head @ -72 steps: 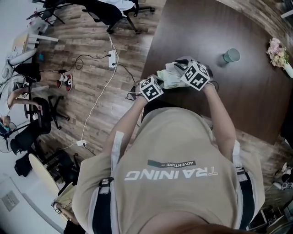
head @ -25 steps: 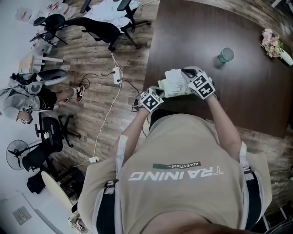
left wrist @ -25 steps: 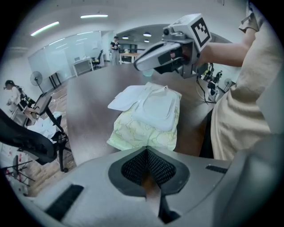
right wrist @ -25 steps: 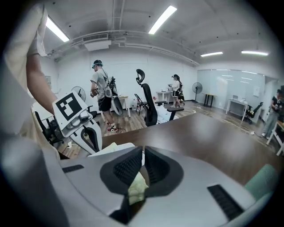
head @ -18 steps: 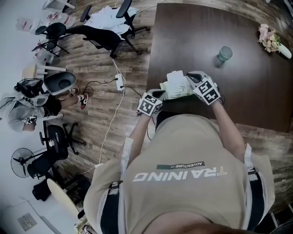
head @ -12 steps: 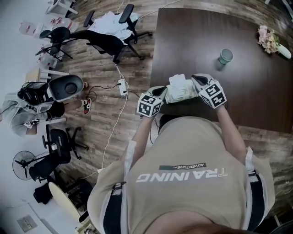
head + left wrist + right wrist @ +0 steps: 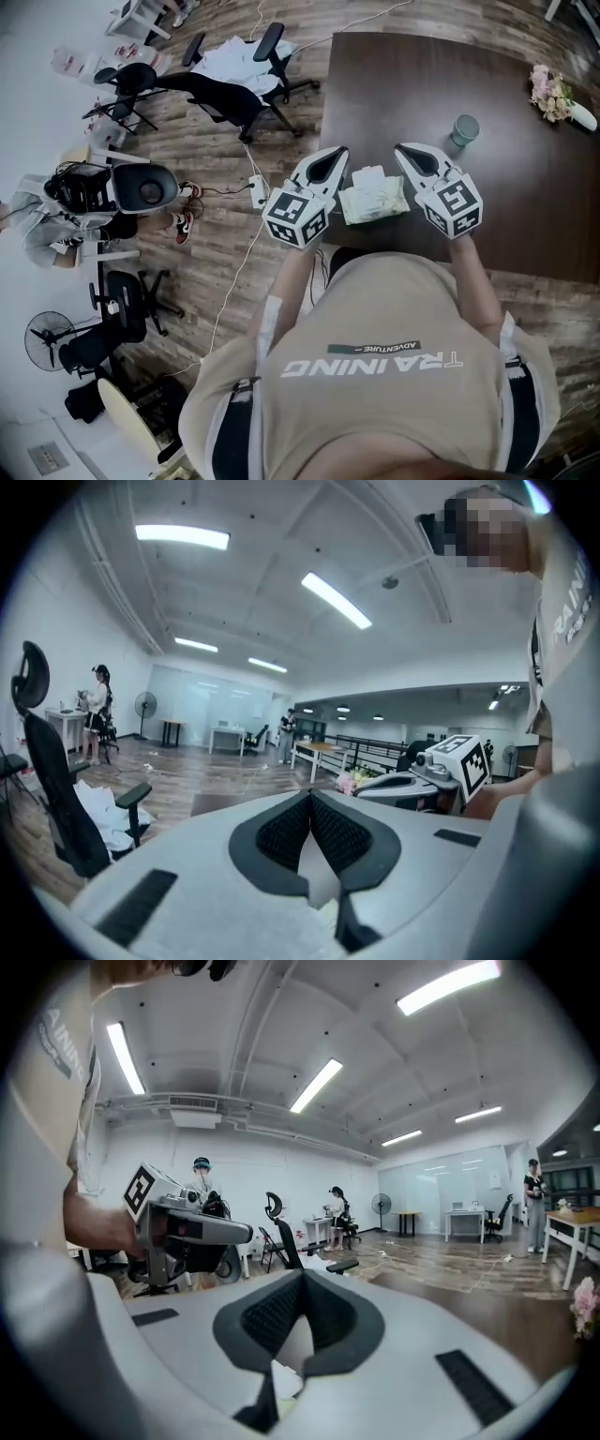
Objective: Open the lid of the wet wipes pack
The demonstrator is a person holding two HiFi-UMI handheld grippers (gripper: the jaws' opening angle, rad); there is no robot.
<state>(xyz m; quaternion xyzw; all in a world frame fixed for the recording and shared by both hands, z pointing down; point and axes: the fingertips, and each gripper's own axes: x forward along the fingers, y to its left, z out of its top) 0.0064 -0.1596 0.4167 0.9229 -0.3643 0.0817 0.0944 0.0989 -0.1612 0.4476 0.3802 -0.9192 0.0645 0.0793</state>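
Hovering side by side over the table (image 7: 525, 206), both grippers hang clear of the wet wipes pack (image 7: 375, 202), and neither one touches it. The left gripper (image 7: 337, 152) is at 9 o'clock of the pack with its nose aimed toward 1 o'clock. The right gripper (image 7: 401, 148) is at 3 o'clock, aimed toward 11 o'clock, so the two tips lean in toward each other beyond the pack's far end. Each marker cube (image 7: 295, 217) rides at the rear, nearest the person, with a bare forearm (image 7: 473, 272) running back to the beige shirt. In their own views both grippers point almost level, out across the room rather than down at the table. Left fingers (image 7: 281, 832): pressed together at the tips, nothing between them. Right fingers (image 7: 272, 1312): same story, tips closed on each other, empty.

The pack lies near the table's 6 o'clock edge, right in front of the person. It is pale and crumpled, with a white flap (image 7: 368, 175) at its 12 o'clock end; whether that is the lid swung open, I cannot tell. A cup (image 7: 466, 127) stands at 1 o'clock of the pack, well apart, and flowers (image 7: 551, 94) sit further out at 2 o'clock. An office chair (image 7: 248, 94) stands on the wooden floor (image 7: 216, 272) at 10 o'clock.
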